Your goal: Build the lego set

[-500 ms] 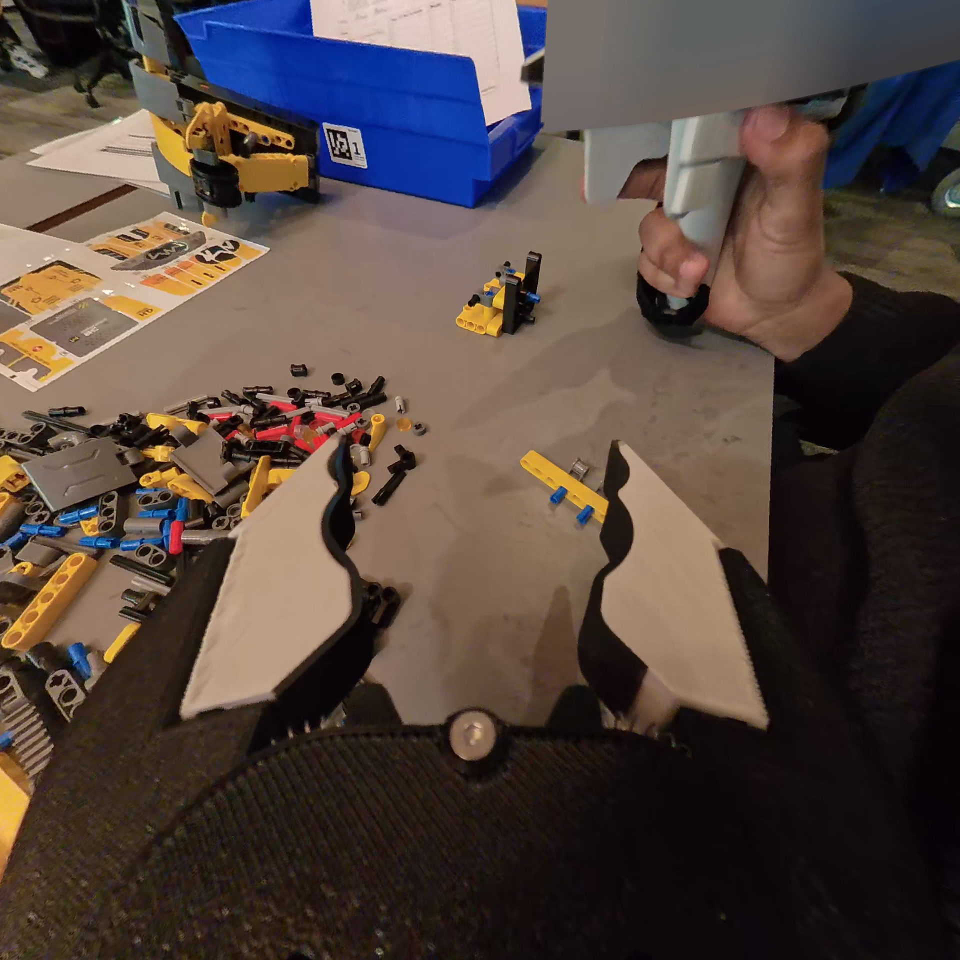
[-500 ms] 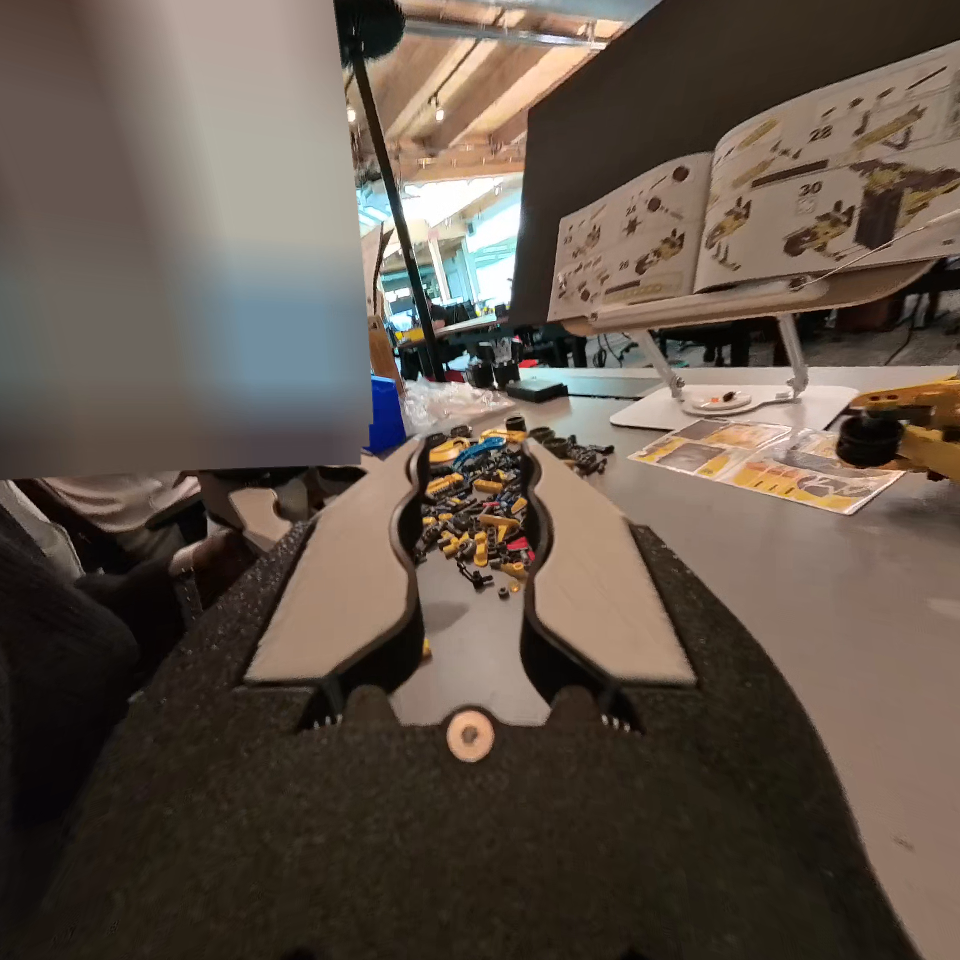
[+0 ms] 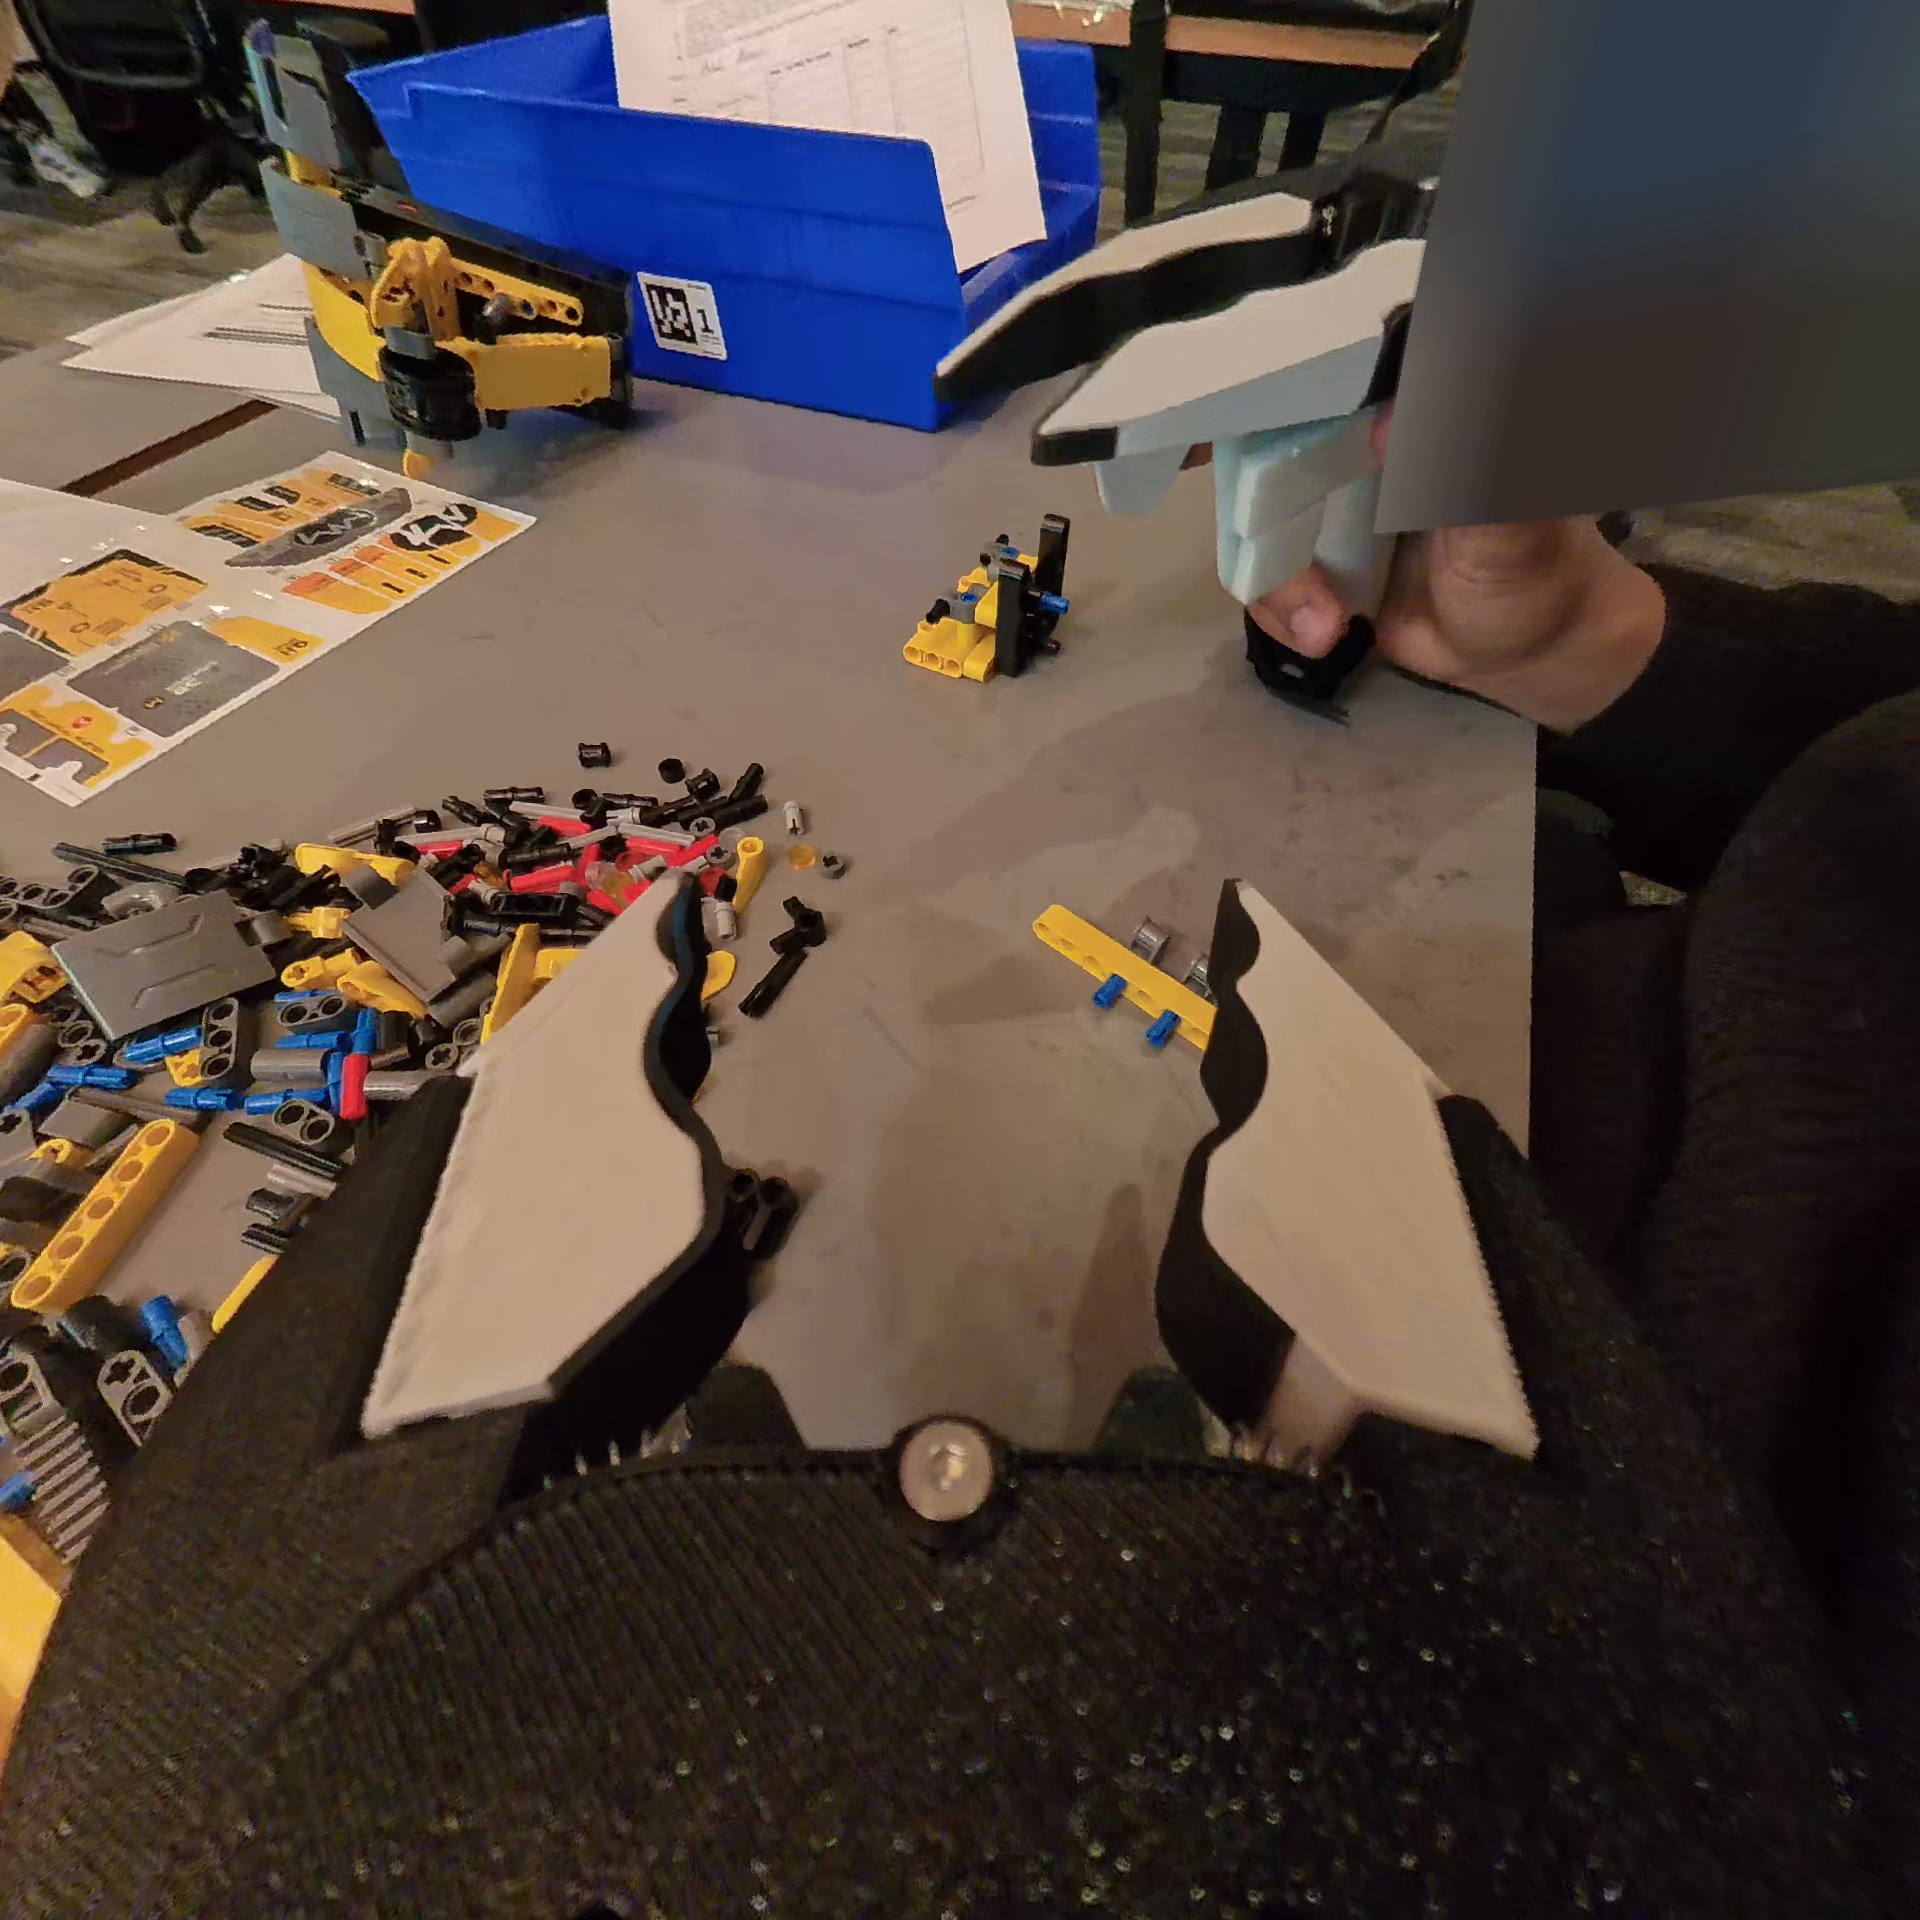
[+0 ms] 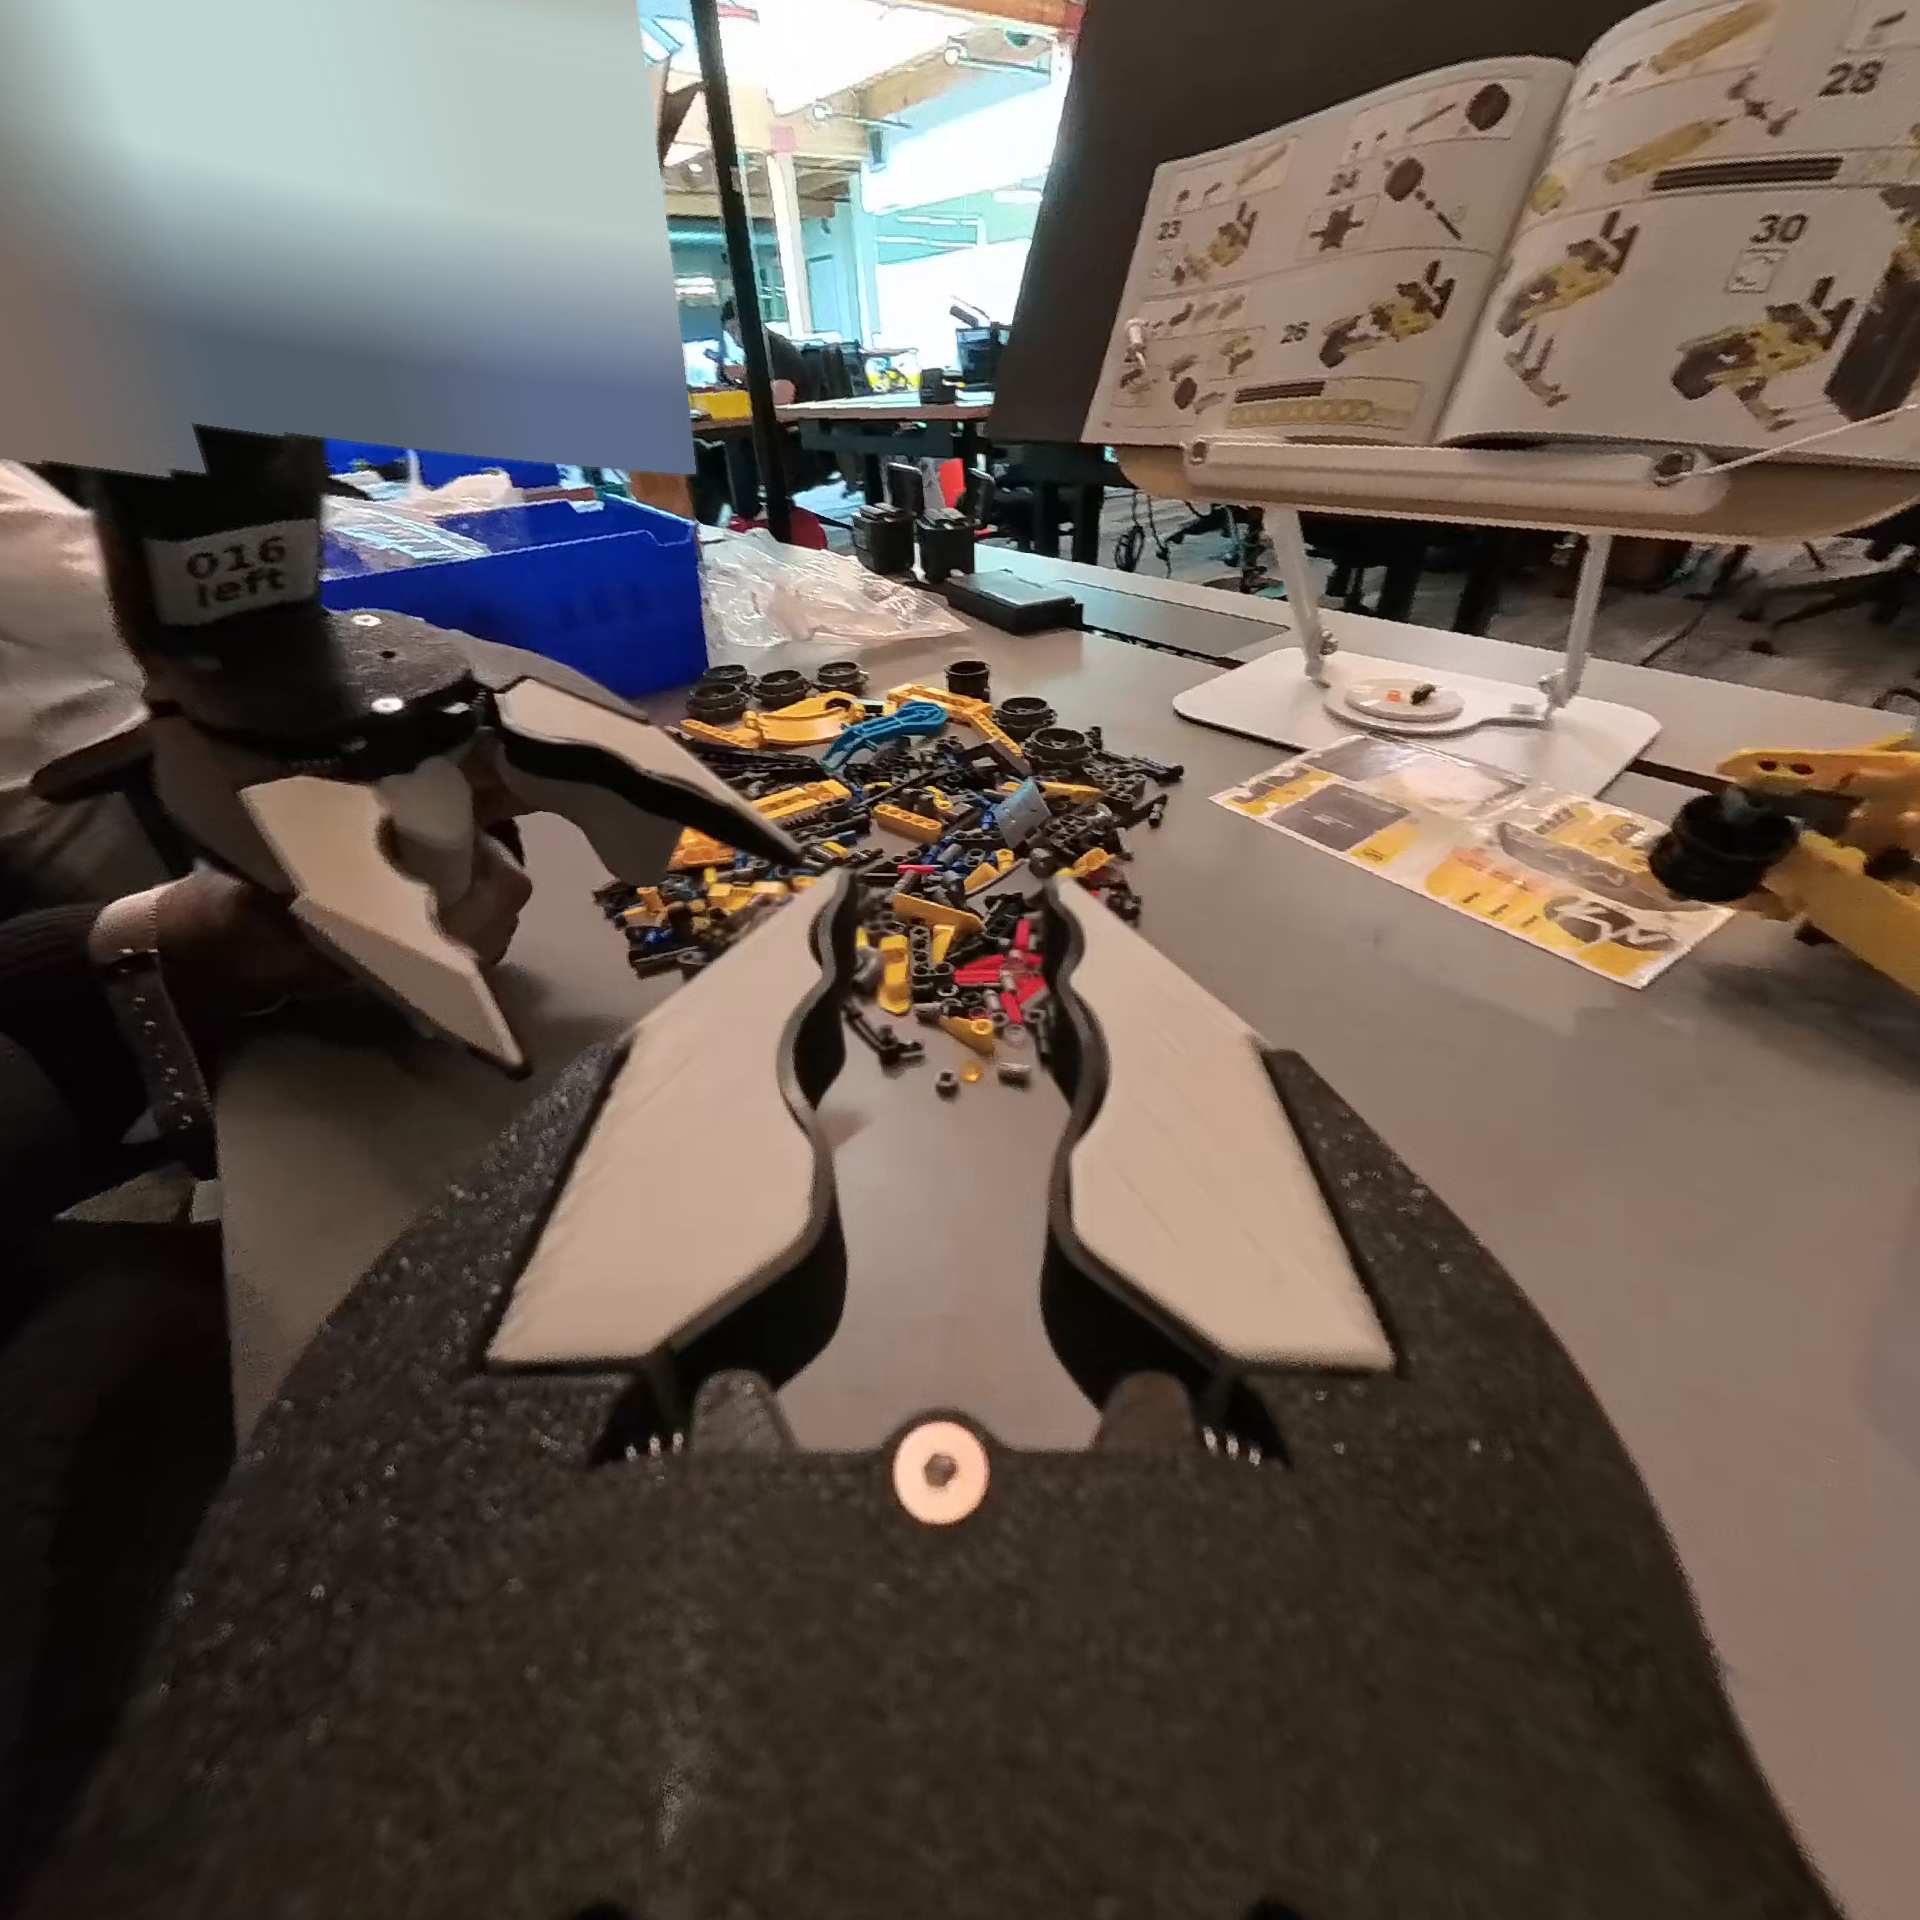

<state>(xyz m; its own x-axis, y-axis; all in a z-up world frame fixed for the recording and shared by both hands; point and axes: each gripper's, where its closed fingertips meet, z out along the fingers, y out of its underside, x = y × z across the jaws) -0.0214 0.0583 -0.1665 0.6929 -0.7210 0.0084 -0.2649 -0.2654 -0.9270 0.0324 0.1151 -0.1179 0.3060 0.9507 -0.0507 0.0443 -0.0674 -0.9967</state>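
Left gripper [image 3: 956, 914]: jaws wide apart, empty, low over the table [image 3: 1039, 1143], centre of the left view.
Nearest: yellow beam [image 3: 1117, 971] with blue pins, just beside its right finger; parts pile [image 3: 312, 987] by its left finger.
Right gripper [image 4: 951, 899]: jaws partly apart, empty, aimed at the pile.
Small yellow-black assembly [image 3: 987, 613]: upper centre, upright.
Blue bin [image 3: 727, 208]: top.
Manual [image 4: 1507, 239]: upper right, on a stand.

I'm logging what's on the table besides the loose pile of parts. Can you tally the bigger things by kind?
Blue bins: 1
Sticker sheets: 1
Open instruction books: 1
Small yellow-and-black assemblies: 1
Large yellow-and-grey builds: 1
Total: 5
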